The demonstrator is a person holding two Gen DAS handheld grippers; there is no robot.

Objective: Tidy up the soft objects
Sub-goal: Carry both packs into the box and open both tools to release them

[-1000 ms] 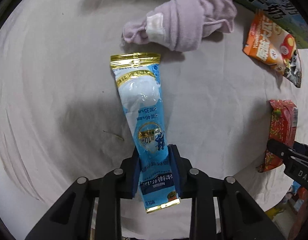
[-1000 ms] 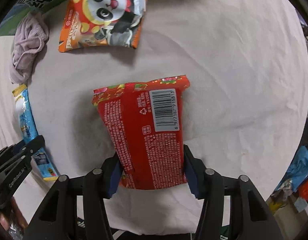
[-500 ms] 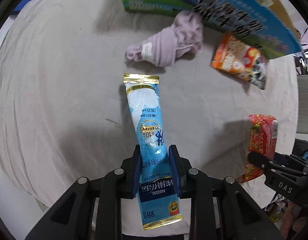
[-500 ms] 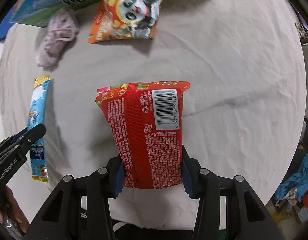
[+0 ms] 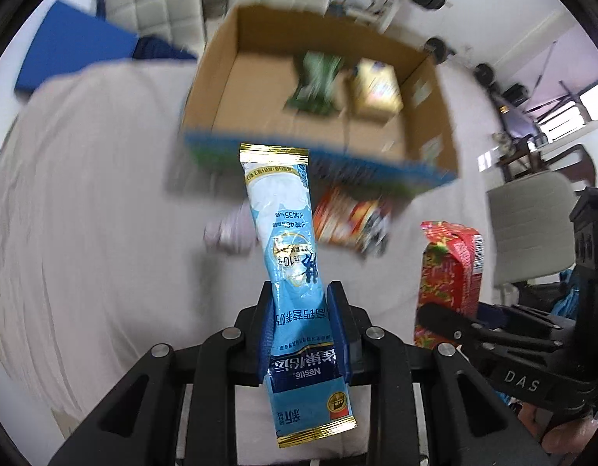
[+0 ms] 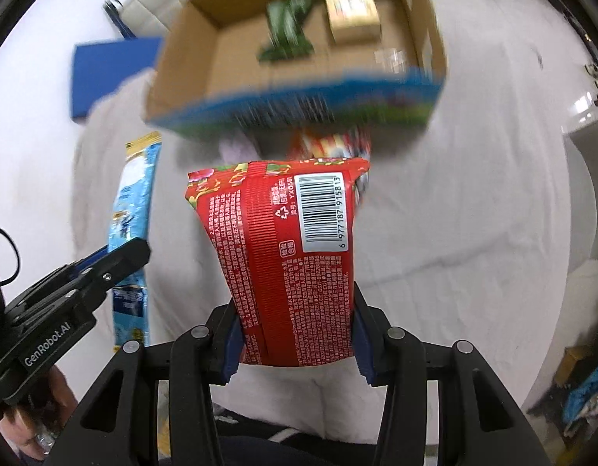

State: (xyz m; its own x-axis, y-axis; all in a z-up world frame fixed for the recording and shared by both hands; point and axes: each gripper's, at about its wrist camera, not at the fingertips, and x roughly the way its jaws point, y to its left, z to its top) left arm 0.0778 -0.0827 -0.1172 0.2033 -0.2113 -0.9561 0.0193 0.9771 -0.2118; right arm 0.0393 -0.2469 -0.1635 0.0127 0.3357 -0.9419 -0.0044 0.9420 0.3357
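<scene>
Left claw: the left claw [image 5: 301, 324] is clenched on a long light-blue foil sachet with gold-crimped ends [image 5: 289, 256], gripped low on its length; the sachet stands up clear of the cloth, its top pointing toward the far box.

Right claw: the right claw [image 6: 295, 334] is clenched on a red crinkly snack packet with a white barcode label [image 6: 287, 260], pinched at its near end and held above the cloth.

Surface: the white cloth-covered surface [image 6: 454, 202] shows bare, wrinkled fabric in the near and middle parts.

Left to pick up: a small pale-lilac fabric bundle [image 5: 231, 229] and an orange-and-red printed snack bag [image 5: 347, 219] lie on the cloth just in front of the box, both blurred.

Box: an open brown cardboard box with a blue-and-green printed outer face [image 5: 423, 108] sits at the far side, its opening tilted toward the cameras.

Already inside: a green packet [image 6: 287, 27] and a yellowish block-shaped pack [image 6: 351, 9] rest on the box floor, side by side.

Progress: by my reading, about halfway. Two items are stowed, two are lifted and not yet over the box, and two wait on the cloth.
</scene>
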